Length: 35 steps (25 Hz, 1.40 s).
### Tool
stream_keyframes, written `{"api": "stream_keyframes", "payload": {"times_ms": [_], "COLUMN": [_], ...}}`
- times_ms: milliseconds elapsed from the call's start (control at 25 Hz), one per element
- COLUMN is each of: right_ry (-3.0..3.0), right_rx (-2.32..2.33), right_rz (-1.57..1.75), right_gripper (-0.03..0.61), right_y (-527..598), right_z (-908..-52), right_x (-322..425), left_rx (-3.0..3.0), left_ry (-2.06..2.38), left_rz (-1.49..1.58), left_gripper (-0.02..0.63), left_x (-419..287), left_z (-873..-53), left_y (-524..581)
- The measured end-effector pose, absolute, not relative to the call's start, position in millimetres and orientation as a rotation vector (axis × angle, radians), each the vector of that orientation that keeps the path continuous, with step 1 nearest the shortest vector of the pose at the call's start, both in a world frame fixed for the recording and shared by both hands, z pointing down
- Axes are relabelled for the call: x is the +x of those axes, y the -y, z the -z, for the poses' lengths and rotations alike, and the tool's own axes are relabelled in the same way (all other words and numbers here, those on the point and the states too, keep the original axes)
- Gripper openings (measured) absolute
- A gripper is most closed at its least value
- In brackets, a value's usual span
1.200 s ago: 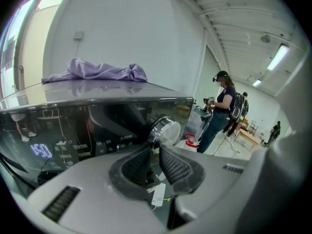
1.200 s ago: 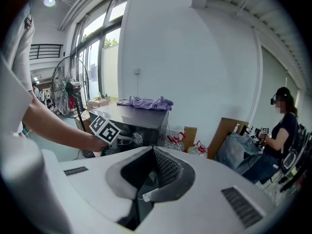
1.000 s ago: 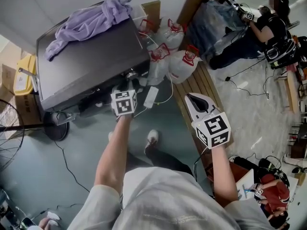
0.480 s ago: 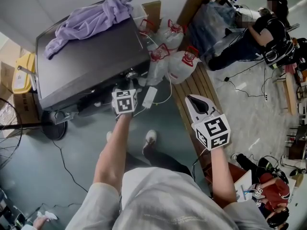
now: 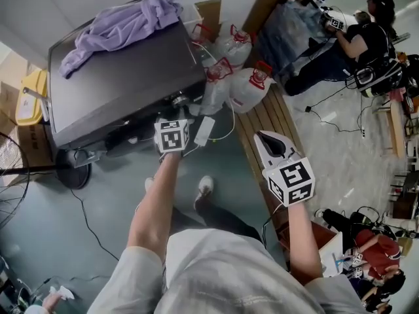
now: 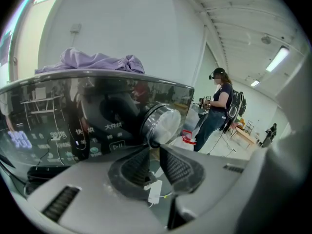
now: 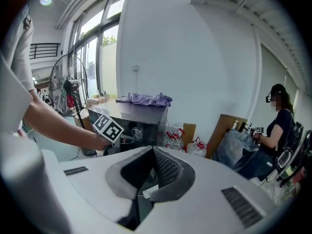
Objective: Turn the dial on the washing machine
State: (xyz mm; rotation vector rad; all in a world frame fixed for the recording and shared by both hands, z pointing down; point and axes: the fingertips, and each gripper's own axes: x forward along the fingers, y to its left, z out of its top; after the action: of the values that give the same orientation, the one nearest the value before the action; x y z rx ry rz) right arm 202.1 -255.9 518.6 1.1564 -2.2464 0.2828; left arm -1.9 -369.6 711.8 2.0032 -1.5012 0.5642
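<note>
We see the dial nearer our left gripper than earlier. Its jaws stand narrowly apart, dial just beyond their tips. On our right gripper the jaws are together.

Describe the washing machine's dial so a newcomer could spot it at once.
Find the dark washing machine with purple cloth on top. On its glossy front panel, near the right end, the dial is the only round silver knob; its neighbours are flat printed labels.

The person wears a pale short-sleeved shirt and a white shoe. The left gripper and right gripper are grey, with dark bumpy pads and black-and-white cubes.
</note>
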Motion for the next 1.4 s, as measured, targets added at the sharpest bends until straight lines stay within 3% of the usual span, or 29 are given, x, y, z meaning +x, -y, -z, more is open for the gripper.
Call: {"api": "stream_keyframes", "payload": {"times_ms": [440,600,760,1400], "right_ry": [2.228,2.228,2.247,2.389], "right_rx": [1.172,1.195,1.212,1.249], "right_rz": [-0.282,-0.267,-0.239,0.098], "right_gripper": [0.015,0.015,0.015,0.015], "right_y": [253,253,260,293], "right_z": [-520,-514,-500,-372], "right_x": [206,206,198,93], "left_rx": [1.991,1.973,2.034,2.276], "left_ry": [1.508,1.481,1.478,1.786], "left_rz": [-0.558,-0.602,-0.66,-0.511], "left_gripper": [0.074,0.118,0.118,0.018], "left_x": [1,-6,-24,-195], "left_z": [-715,-715,-702,-480], "left_y": [370,356,335,335]}}
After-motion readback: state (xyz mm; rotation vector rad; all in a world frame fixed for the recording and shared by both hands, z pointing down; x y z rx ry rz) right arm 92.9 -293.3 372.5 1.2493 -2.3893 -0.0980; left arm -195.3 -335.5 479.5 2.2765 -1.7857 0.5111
